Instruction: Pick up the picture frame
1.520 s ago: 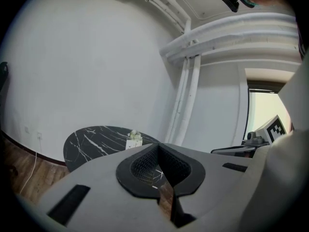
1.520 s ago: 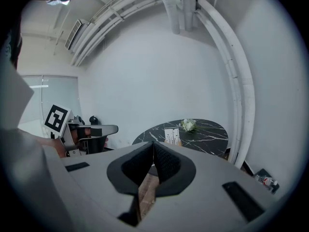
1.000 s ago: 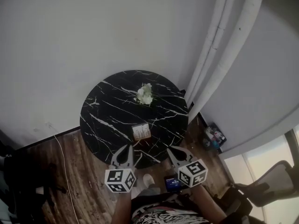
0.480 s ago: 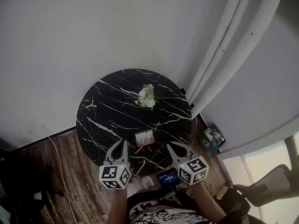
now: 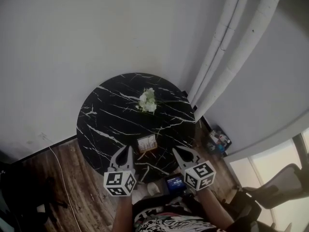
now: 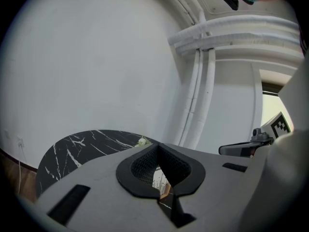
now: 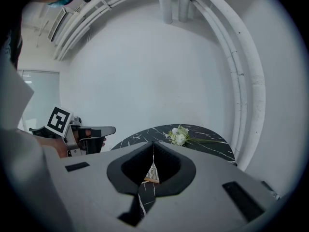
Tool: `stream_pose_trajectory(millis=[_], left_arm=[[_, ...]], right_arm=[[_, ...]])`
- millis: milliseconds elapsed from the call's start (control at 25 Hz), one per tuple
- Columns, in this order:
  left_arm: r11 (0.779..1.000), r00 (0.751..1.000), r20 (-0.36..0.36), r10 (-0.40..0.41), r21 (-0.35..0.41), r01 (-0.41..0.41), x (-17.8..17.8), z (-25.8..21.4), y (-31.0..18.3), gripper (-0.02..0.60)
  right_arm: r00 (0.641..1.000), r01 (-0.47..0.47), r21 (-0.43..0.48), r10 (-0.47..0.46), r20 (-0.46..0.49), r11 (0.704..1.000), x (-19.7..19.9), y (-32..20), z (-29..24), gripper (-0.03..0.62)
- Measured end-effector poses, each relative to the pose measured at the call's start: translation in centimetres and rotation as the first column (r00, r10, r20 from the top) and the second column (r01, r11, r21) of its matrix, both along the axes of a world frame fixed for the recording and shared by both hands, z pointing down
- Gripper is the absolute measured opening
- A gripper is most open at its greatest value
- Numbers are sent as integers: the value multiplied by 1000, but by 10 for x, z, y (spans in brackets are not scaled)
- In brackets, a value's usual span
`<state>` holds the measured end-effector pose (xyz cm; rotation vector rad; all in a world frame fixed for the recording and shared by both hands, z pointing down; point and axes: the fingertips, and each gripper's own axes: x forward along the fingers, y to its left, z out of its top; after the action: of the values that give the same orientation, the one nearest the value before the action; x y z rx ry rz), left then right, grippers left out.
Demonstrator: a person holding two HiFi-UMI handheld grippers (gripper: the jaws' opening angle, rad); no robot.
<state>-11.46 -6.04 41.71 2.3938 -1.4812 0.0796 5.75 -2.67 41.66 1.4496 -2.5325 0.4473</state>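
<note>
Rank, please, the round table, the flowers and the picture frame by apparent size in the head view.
1. round table, by far.
2. flowers and picture frame look about alike; unranked.

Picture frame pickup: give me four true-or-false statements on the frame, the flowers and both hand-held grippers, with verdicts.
1. The picture frame sits on the black marbled table. True.
2. The left hand-held gripper grips the frame. False: its jaws are shut on nothing, apart from the frame.
3. The flowers lie beyond the frame, nearer the wall. True.
4. The right hand-held gripper is wide open. False: it is shut.
</note>
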Motion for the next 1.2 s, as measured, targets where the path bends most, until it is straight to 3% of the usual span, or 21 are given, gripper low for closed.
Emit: stream_pose_trajectory(millis=[480,1000,1200], left_arm=[[1000,1000,7,-19,-7,19,-1,-1,-4,14],[996,1000,24,-5,-93,7,-1,34,-8,14],[989,997,69,17,-147,-6,0,63,-7,14]], right_arm=[[1000,17,0,-17,7,1000,1,-6,1,18],[997,73,-78,-75,-15,994,-10,-19,31,18],[994,102,-115,-106,-36,988,-13,-29,53,20]])
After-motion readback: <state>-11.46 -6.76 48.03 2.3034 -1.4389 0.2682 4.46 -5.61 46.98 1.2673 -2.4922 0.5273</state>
